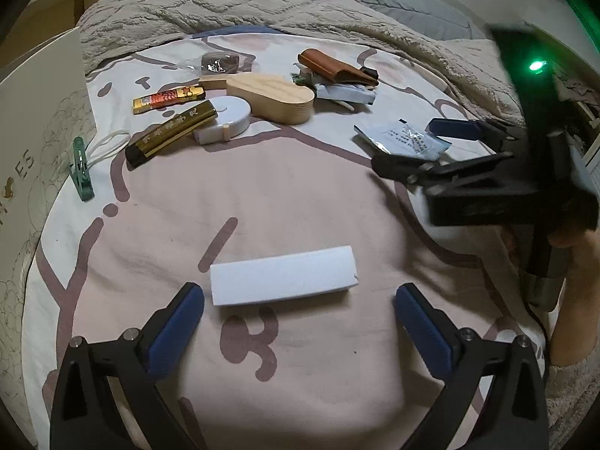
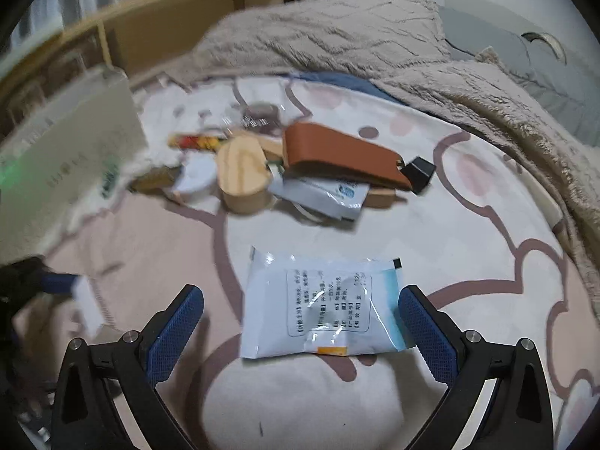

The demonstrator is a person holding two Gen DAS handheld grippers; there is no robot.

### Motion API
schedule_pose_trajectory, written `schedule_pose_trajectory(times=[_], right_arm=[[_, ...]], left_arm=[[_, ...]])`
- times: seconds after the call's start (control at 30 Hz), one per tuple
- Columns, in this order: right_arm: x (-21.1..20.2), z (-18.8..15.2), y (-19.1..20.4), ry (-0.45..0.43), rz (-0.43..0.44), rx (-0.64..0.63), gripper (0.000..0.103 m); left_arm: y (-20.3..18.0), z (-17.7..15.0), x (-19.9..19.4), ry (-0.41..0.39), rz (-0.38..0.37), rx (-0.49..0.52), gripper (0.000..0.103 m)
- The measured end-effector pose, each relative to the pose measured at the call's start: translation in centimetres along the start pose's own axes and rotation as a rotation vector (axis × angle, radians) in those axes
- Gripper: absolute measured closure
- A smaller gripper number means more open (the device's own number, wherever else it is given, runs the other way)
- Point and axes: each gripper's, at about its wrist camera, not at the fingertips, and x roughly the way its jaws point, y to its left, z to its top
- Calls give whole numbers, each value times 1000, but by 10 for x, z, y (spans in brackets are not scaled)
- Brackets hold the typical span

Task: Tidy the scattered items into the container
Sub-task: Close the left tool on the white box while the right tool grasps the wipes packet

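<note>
My left gripper point(image 1: 298, 305) hangs over the bed with its blue-padded jaws spread wide, and the white rectangular cardboard box point(image 1: 283, 276) lies flat on the pink-and-white cartoon-print bedsheet point(image 1: 300, 195) between and just ahead of the pads, untouched by either. My right gripper point(image 2: 300, 313) is likewise wide apart, straddling the white and pale-blue foil sachet with printed text point(image 2: 322, 311), which rests flat on the sheet; its right edge is just beside the right pad, and I cannot tell whether they touch. From the left wrist view I see that right gripper point(image 1: 420, 142) low over the same sachet point(image 1: 403, 135).

Further back sits the scatter: a heart-shaped pale wooden box point(image 1: 273, 97), a round white tape measure point(image 1: 228, 118), a dark gold-lettered bar point(image 1: 170, 133), a red-and-gold wrapped bar point(image 1: 168, 99), a folded brown leather pouch point(image 2: 341, 157) and a green plastic clothes peg point(image 1: 81, 174). The cream cardboard container point(image 1: 41, 142) stands at the left edge, beside the peg. A beige fleece blanket point(image 1: 210, 3) is bunched behind.
</note>
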Motion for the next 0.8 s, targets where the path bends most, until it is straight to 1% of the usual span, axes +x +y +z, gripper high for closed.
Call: schedule_pose_trajectory(times=[0.07,0.2,0.37,0.47,0.6,0.7,0.8], right_arm=[[6,-2,1,17,-51,-10,0],[7,-2,-12,13,-42,50,0],[19,-7,-28,38,47,141,0],[17,-8,-26,37,44,138,0],[15,-9,-28,35,54,154,0],[14,-10,-30,22,57,171,0],[15,-10,-26,13,35,160,0]], left_arm=[[2,0,1,-7,1,-17,0],[4,0,2,-17,3,-32,0],[5,0,3,-17,4,-46,0],[6,0,5,-15,11,-64,0],[2,-1,6,-21,33,-52,0],[4,-1,5,-25,24,-63,0],[4,-1,5,-32,21,-68,0]])
